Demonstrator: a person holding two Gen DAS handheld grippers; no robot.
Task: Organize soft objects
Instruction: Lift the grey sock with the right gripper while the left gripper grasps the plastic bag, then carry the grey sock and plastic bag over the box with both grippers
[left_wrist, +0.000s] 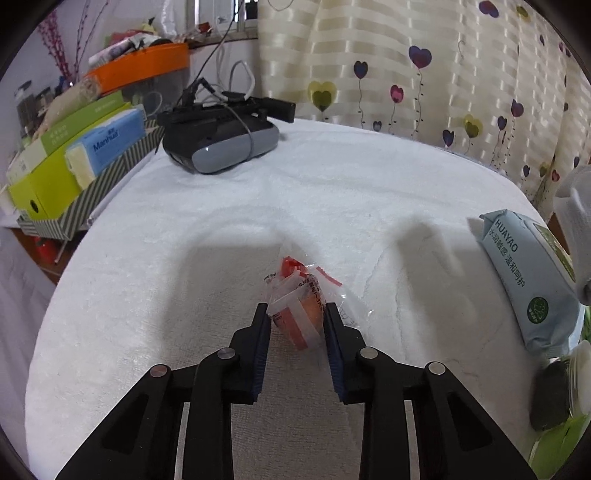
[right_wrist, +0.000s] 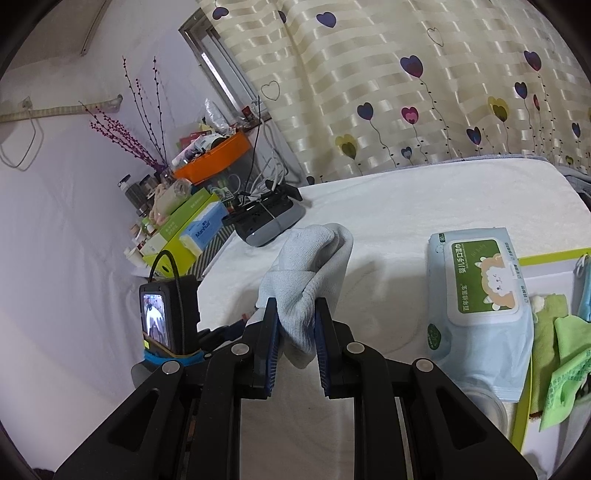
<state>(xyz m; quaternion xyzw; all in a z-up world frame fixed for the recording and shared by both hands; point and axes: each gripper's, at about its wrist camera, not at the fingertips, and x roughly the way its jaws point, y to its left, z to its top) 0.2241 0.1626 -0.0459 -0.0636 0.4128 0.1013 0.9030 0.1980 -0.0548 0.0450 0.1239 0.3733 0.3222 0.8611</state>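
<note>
My left gripper (left_wrist: 296, 308) is shut on a small snack in a clear red-and-white wrapper (left_wrist: 300, 310), held just over the white towel-covered table (left_wrist: 221, 221). My right gripper (right_wrist: 295, 304) is shut on a pale blue-grey sock (right_wrist: 308, 273) and holds it up above the table; the sock also shows at the right edge of the left wrist view (left_wrist: 576, 206). A light blue pack of wet wipes (right_wrist: 480, 295) lies to the right of the sock, leaning on a green-rimmed box; it also shows in the left wrist view (left_wrist: 528, 277).
A grey and black headset (left_wrist: 221, 136) with cables sits at the table's far left. Green and blue boxes (left_wrist: 74, 155) and an orange tray (left_wrist: 140, 66) crowd the shelf left of it. The green-rimmed box (right_wrist: 546, 258) holds green cloths and packets. A heart-patterned curtain (right_wrist: 406, 92) hangs behind.
</note>
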